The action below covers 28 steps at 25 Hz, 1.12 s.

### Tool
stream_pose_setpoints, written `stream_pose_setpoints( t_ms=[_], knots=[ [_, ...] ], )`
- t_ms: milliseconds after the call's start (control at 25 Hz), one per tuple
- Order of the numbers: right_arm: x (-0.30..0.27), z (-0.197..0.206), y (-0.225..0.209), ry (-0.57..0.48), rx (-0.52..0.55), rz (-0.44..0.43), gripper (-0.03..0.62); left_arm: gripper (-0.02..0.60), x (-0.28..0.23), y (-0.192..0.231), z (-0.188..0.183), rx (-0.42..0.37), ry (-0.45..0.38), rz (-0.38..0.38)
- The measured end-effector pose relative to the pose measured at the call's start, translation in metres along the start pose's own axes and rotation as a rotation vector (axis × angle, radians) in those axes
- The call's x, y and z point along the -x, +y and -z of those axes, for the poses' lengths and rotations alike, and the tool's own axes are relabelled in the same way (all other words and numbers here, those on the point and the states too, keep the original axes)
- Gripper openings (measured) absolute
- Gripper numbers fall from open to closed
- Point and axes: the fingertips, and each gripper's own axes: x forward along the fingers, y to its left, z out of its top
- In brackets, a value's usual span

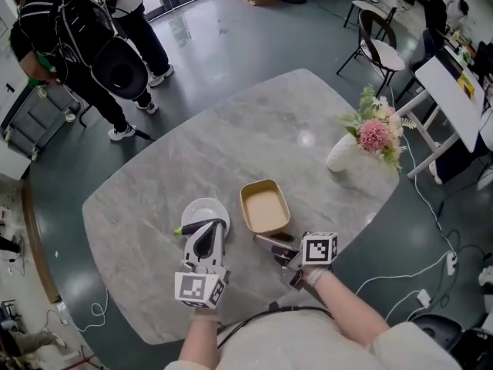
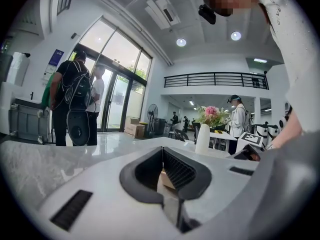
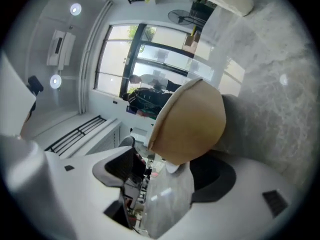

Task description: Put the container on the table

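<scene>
A tan, rounded-rectangular container (image 1: 265,206) rests on the grey marble table (image 1: 231,137), open side up and empty. My right gripper (image 1: 271,245) is at its near edge with jaws open. In the right gripper view the container's tan wall (image 3: 189,121) fills the space just ahead of the right gripper (image 3: 167,171), and neither dark pad presses on it. My left gripper (image 1: 206,228) is left of the container, over a white plate (image 1: 197,208), its tips together. In the left gripper view the left gripper (image 2: 163,170) shows its pads meeting, with nothing held.
A white vase of pink flowers (image 1: 362,139) stands at the table's far right. A green item (image 1: 180,230) lies at the plate's edge. Two people (image 1: 92,45) stand beyond the table's far left. Chairs (image 1: 377,45) and floor cables (image 1: 431,272) are to the right.
</scene>
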Motion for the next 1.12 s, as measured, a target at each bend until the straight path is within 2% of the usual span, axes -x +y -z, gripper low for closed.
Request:
stream_pose_setpoints(
  t_ms=[160,240,560,1120],
  knots=[
    [0.0,0.025,-0.008,0.166,0.138,0.064,0.34,0.005,0.001,0.0,0.0,-0.003,0.002,0.006],
    [0.001,0.032,-0.011,0.204,0.17,0.086,0.297,0.005,0.001,0.001,0.0,-0.005,0.004,0.005],
    [0.008,0.036,-0.024,0.209,0.145,0.137,0.118,0.005,0.006,0.005,-0.002,-0.001,-0.001,-0.003],
    [0.009,0.049,-0.035,0.215,0.085,0.179,0.077,0.005,0.013,0.01,0.0,0.004,-0.001,-0.008]
  ],
)
